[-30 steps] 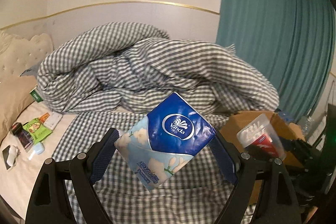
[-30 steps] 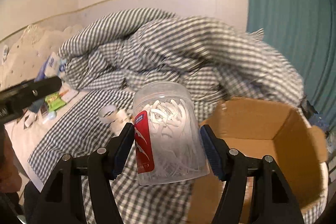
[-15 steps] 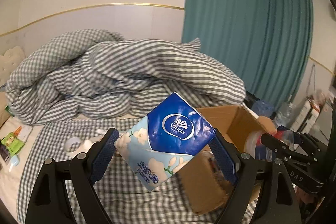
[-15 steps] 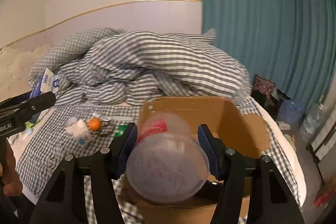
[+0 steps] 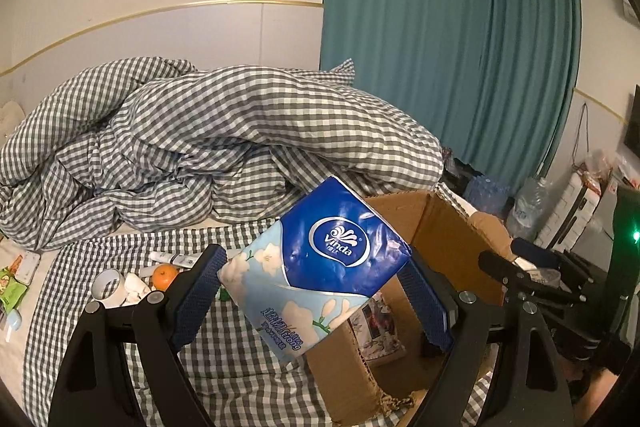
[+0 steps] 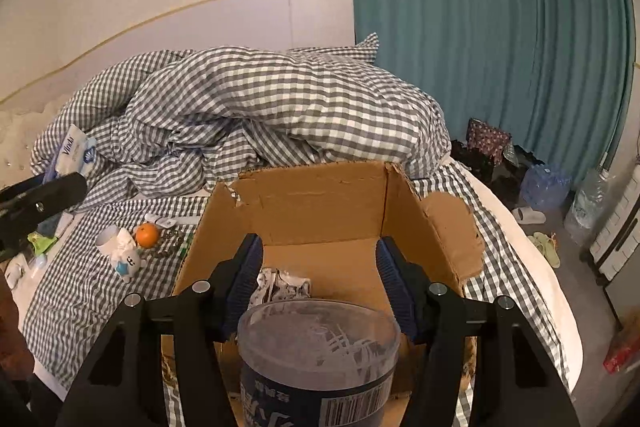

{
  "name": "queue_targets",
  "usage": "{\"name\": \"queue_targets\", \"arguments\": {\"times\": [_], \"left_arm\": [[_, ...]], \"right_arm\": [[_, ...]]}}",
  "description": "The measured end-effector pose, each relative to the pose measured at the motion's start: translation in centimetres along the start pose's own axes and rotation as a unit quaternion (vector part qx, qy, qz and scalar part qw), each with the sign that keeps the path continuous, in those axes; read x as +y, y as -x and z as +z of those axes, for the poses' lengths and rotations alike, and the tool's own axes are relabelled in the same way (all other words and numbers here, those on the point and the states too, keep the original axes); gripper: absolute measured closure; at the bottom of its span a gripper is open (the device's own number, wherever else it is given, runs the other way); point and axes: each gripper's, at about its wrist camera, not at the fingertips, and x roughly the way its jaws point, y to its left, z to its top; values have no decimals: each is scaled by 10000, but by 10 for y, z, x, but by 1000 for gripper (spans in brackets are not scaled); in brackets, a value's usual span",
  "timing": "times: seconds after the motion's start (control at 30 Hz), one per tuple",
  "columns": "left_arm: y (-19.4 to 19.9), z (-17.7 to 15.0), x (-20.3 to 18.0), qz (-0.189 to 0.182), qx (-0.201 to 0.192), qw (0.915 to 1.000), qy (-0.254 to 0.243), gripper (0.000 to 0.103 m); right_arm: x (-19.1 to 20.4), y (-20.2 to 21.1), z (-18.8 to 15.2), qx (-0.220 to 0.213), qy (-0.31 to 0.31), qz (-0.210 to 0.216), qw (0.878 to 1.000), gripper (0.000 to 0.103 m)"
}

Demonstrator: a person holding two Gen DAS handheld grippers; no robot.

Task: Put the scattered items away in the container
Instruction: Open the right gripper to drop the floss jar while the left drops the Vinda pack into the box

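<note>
The left gripper (image 5: 314, 293) clamps a Vinda tissue pack (image 5: 320, 273) beside the cardboard box (image 6: 320, 203) near the bed's right edge; the right gripper (image 6: 318, 281) grips a clear floss-pick jar (image 6: 318, 351) above it. The carry-to-container step seems nearly done; next, releasing both inside.

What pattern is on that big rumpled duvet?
Grey-and-white gingham check on the duvet, clearest in the right wrist view.

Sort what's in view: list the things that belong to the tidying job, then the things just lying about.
Job: tissue pack in the left gripper; floss-pick jar between the right gripper fingers; cardboard box; orange; tape roll.

Lying about: checked duvet; teal curtain; water bottles.
</note>
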Motion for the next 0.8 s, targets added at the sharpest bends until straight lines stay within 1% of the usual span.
{"name": "queue_targets", "arguments": {"times": [0.03, 0.07, 0.1, 0.13, 0.2, 0.27, 0.37, 0.43, 0.47, 0.5, 0.53, 0.57, 0.6, 0.67, 0.7, 0.77, 0.8], "left_arm": [[-1, 1, -1, -3, 0, 10000, -10, 15], [-1, 1, -2, -4, 4, 10000, -23, 15], [-2, 2, -3, 2, 6, 10000, -35, 15], [-3, 2, -3, 11, 2, 10000, -42, 15], [-6, 5, -4, 20, -2, 10000, -46, 15], [-8, 6, -5, 14, 0, 10000, -41, 15], [-13, 6, -8, 7, 26, 10000, -59, 15], [-16, 5, -11, -21, 62, 9999, -104, 15], [-18, 5, -14, -24, 75, 9999, -129, 15], [-20, 5, -16, -38, 91, 9998, -150, 15], [-23, 4, -20, -65, 113, 9998, -172, 15], [-25, 4, -23, -90, 130, 9997, -194, 15], [-27, 4, -26, -114, 139, 9996, -208, 15], [-33, 3, -35, -206, 178, 9993, -240, 15], [-36, 3, -38, -238, 194, 9992, -249, 15], [-44, 3, -48, -347, 238, 9987, -272, 15], [-49, 2, -55, -420, 269, 9983, -291, 15]], "right_arm": [[0, -1, 5, -35, 17, 18, 10000, 44], [2, 3, 7, -69, 33, 19, 10000, 57], [3, 2, 13, -109, 78, 32, 9999, 88], [4, 2, 17, -137, 117, -16, 9998, 91], [3, 0, 26, -198, 181, -59, 9996, 91], [3, -9, 30, -138, 216, -51, 9997, 91], [0, -20, 28, -25, 216, -10, 9998, 90], [-1, -19, 25, -63, 199, -14, 9998, 89], [-2, -18, 24, -96, 190, -34, 9998, 82], [-4, -16, 23, -133, 160, -53, 9998, 71], [-6, -14, 22, -165, 125, -45, 9998, 65], [-11, -9, 20, -229, 68, -69, 9997, 48], [-15, -5, 19, -285, 27, -121, 9995, 27], [-23, 5, 17, -453, -101, -274, 9985, 10], [-30, 13, 14, -551, -195, -368, 9976, 6], [-39, 20, 12, -590, -295, -497, 9966, 0], [-45, 26, 10, -622, -339, -574, 9958, 0]]}}
